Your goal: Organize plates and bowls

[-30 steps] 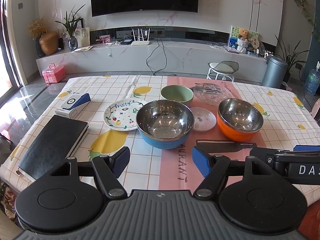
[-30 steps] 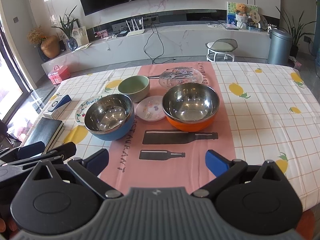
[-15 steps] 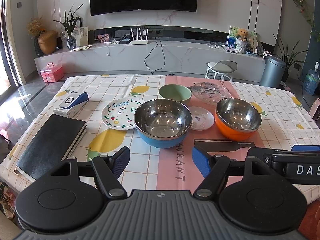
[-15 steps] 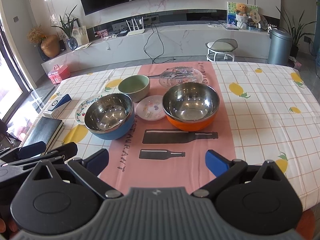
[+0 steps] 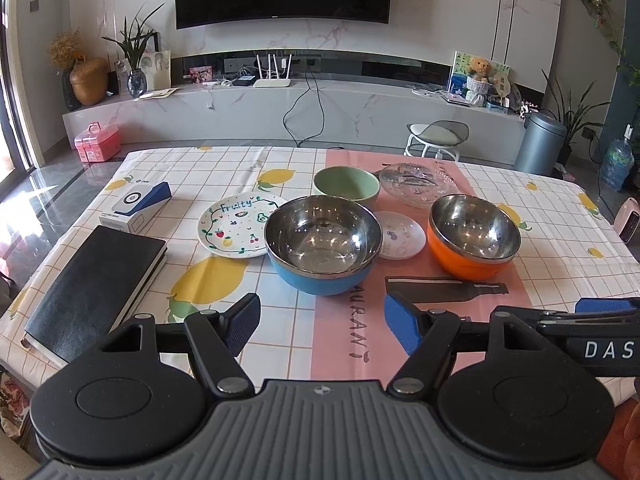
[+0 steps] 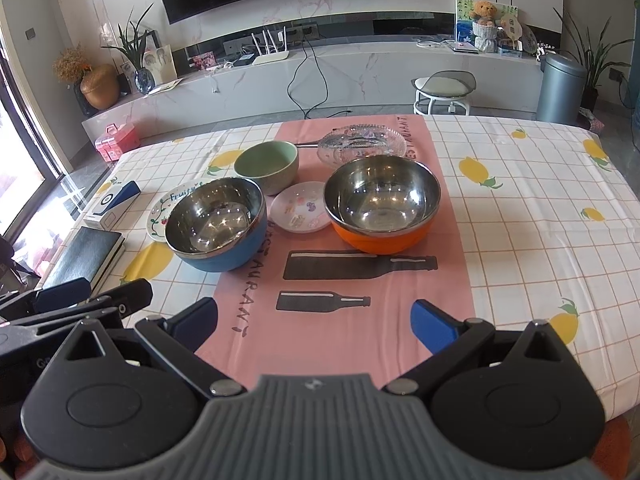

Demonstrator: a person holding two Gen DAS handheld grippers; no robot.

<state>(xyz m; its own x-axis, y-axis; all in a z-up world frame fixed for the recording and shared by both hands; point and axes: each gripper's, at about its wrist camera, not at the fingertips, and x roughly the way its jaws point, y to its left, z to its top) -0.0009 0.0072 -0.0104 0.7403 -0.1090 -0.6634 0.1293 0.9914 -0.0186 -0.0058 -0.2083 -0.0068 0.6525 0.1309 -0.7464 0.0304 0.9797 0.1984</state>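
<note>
Left gripper (image 5: 322,318): jaws spread wide, grasping nothing, held low over the near edge of the counter (image 5: 280,336).

Ahead of these jaws, left to right, we list:
- black notebook (image 5: 96,288), far to the left, lying flat;
- white-and-blue box (image 5: 136,204), beyond the notebook;
- "Fruity" plate (image 5: 236,228), ahead and left, its right edge hidden behind the blue bowl;
- blue steel-lined bowl (image 5: 322,248), straight ahead, upright;
- green bowl (image 5: 346,186), beyond the blue bowl;
- small white plate (image 5: 400,234), between the two steel-lined bowls;
- glass dish (image 5: 418,188), farthest back, beside the green bowl;
- orange steel-lined bowl (image 5: 472,236), ahead and right, upright.

Right gripper (image 6: 314,320): jaws likewise spread, empty, over the pink runner (image 6: 360,280). From here we see the orange bowl straight ahead of the jaws and the blue bowl ahead to their left. All dishes rest separately, none stacked.
</note>
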